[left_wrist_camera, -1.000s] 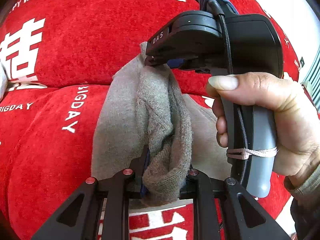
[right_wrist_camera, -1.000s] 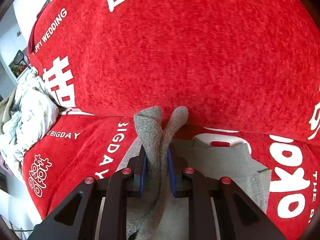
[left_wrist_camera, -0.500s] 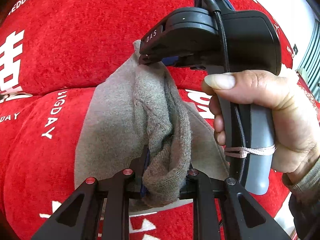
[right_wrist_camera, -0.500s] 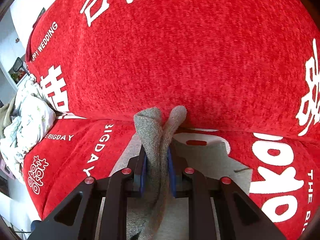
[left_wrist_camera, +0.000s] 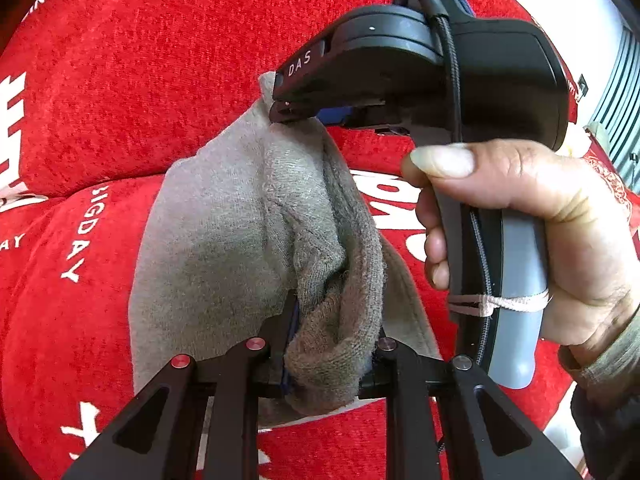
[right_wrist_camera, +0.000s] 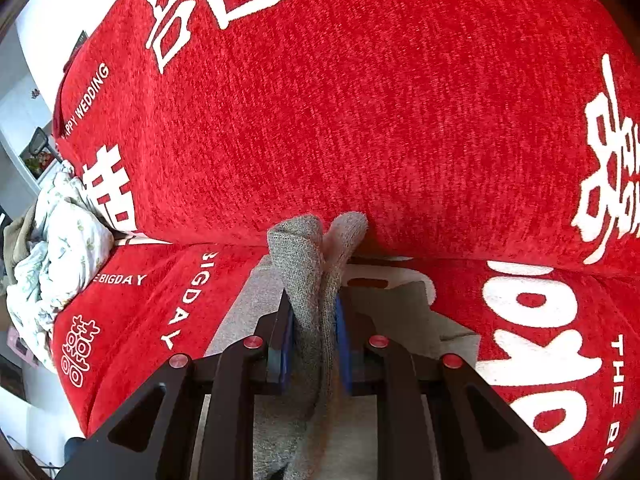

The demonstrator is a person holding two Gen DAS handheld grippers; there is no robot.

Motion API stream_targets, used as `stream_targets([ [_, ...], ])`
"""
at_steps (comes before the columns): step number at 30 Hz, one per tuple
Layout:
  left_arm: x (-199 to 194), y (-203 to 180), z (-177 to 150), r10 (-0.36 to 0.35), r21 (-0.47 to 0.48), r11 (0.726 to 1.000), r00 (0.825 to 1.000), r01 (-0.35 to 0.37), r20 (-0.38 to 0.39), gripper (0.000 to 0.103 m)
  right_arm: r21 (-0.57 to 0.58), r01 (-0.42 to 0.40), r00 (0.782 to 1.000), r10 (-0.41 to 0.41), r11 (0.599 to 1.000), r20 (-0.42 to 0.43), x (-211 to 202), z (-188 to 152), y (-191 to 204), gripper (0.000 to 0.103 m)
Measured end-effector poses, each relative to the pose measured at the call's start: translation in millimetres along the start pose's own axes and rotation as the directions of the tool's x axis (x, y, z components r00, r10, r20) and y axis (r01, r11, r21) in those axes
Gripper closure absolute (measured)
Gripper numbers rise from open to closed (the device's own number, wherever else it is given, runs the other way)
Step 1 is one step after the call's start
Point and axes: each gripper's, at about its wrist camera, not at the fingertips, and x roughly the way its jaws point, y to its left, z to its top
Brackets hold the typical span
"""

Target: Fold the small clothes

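Note:
A small grey knit garment (left_wrist_camera: pixel 224 232) lies partly on the red sofa seat and is lifted along one bunched edge. My left gripper (left_wrist_camera: pixel 332 344) is shut on a thick roll of that edge near the camera. In the left wrist view my right gripper (left_wrist_camera: pixel 296 114), held by a hand (left_wrist_camera: pixel 520 216), is shut on the far end of the same edge, close to the backrest. The right wrist view shows the right gripper (right_wrist_camera: pixel 314 320) with two grey folds (right_wrist_camera: pixel 308 264) sticking up between its blue pads, and more grey cloth (right_wrist_camera: pixel 360 432) spread below.
The red sofa cover with white lettering fills both views: backrest (right_wrist_camera: pixel 360 120) close ahead, seat (right_wrist_camera: pixel 140 320) below. A heap of pale printed laundry (right_wrist_camera: pixel 56 256) sits at the sofa's left end. A white wall and window show at the right edge (left_wrist_camera: pixel 616 92).
Both grippers have carried the held grey edge sideways along the sofa; the lettering slides left in both views. The lying cloth is more stretched and both grips are unchanged.

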Motion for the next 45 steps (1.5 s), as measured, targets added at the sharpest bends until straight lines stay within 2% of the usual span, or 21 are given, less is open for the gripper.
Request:
stream_targets([
  [25,41.2,-20.7,11.3,0.021,0.075,0.997,0.998,-0.017,-0.053,0.081,0.078,-0.079,0.997,0.077,0.994,0.029,-16.7,-12.4,-60.3,0.083],
  [36,74.7,-33.0,6.4,0.083,0.119,0.990,0.992,-0.071,-0.097,0.081,0.151,-0.114,0.993,0.114,0.982,0.004,3.3,-32.9,-96.6,0.083],
  [45,96.2,-41.3,-1.9,0.132,0.149,0.982,0.985,-0.114,-0.115,0.081,0.182,-0.102,0.993,0.110,0.978,-0.036,28.3,-48.7,-116.7,0.083],
])
